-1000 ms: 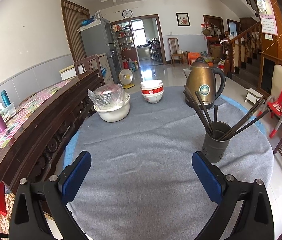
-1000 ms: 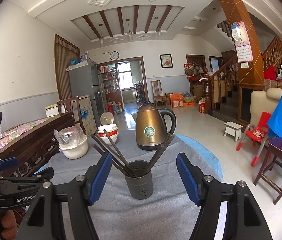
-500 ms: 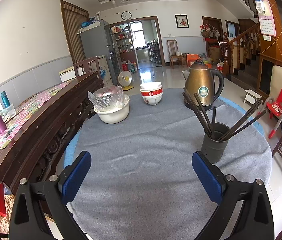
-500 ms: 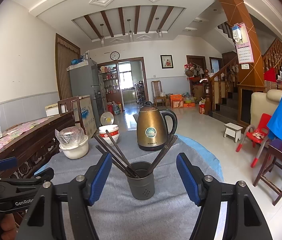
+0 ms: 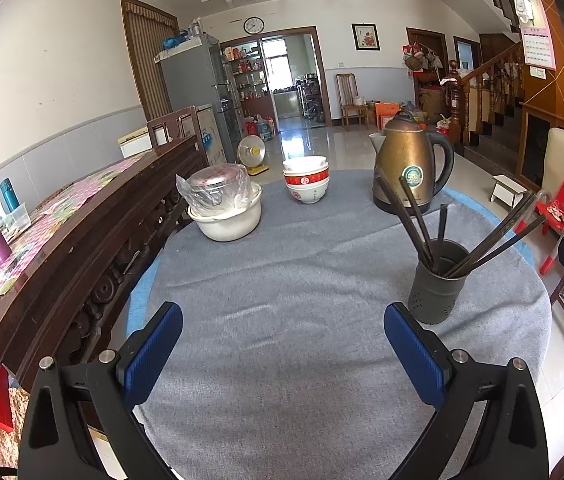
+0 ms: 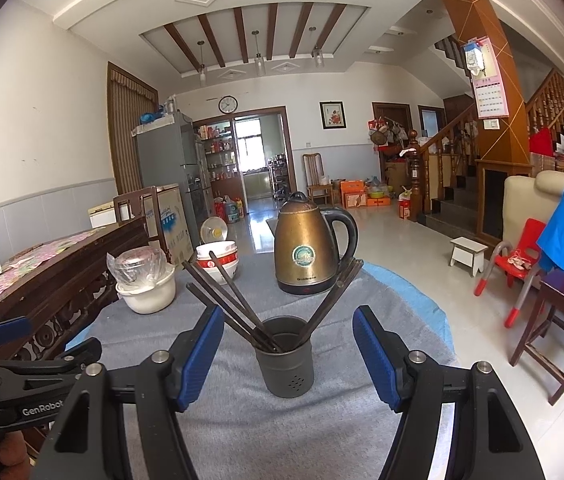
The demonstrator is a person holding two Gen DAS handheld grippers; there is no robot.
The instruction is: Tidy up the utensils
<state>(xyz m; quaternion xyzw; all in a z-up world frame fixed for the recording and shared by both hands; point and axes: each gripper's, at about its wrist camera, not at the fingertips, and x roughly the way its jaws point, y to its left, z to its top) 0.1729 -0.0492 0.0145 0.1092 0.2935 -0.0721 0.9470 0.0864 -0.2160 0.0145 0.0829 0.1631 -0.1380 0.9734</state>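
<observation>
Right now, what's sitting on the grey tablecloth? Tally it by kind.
Kettle: 1
Chopstick holder: 1
Stack of bowls: 1
White basin: 1
Plastic-wrapped pot: 1
Total: 5, not counting the chopsticks, which overlap too much to count.

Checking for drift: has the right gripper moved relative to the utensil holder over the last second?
Barely: the utensil holder sits slightly lower between the open right gripper fingers.

- Left wrist view is looking forward and down across the grey tabletop (image 5: 282, 300) from its near edge.
- Right wrist view is sitting lower, nearer the utensil holder (image 6: 285, 356).
- Both are sharing the kettle (image 5: 410, 164) and the holder.
</observation>
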